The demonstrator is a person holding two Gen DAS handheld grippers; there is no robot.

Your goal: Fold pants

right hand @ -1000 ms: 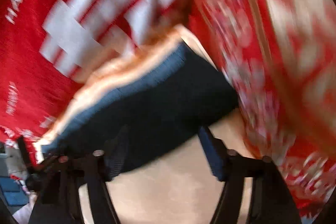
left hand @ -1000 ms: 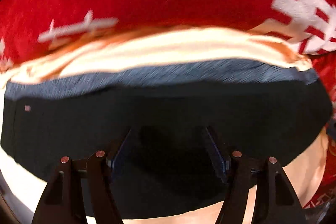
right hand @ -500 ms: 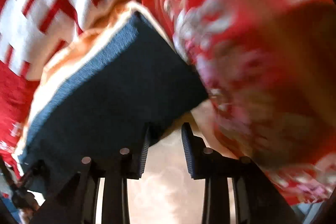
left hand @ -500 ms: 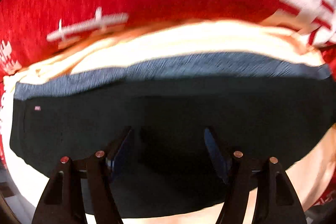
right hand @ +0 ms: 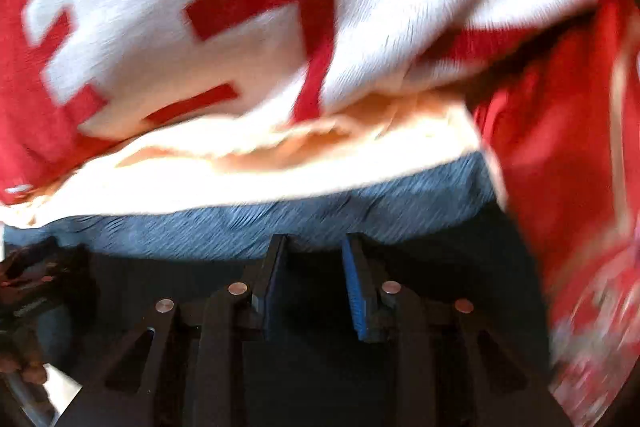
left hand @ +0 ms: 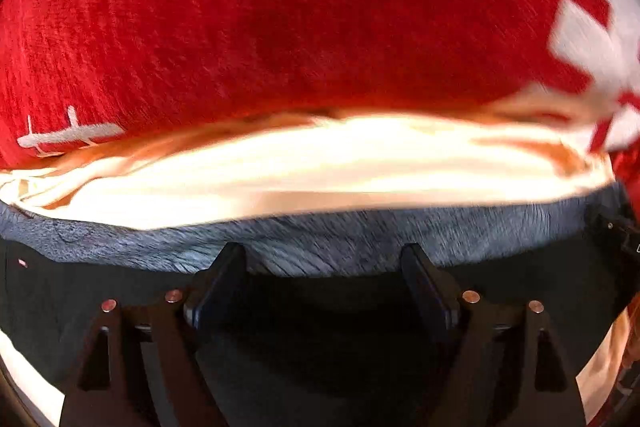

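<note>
1. We find the pants (left hand: 320, 327), dark with a grey-blue band along the far edge, lying directly under both grippers on a cream sheet (left hand: 320, 167).
2. The left gripper (left hand: 324, 263) points steeply down. Its jaws have just been opening and stand wide apart over the grey band, pressing on nothing: released.
3. The right gripper (right hand: 314, 247) also points down at the pants (right hand: 320, 347). Its jaws have just been closing to a narrow gap. We see dark cloth behind the gap, but blur hides whether the pads pinch it, so we cannot tell.
4. To do this step well, we judge that both grippers should take the same edge, level with each other, and pinch all layers before lifting.
5. We should carry the edge over evenly so that the fold line runs straight.
6. The surface is soft: the cream sheet lies on a red blanket (right hand: 280, 7) with white patterns. No more of the room shows.
</note>
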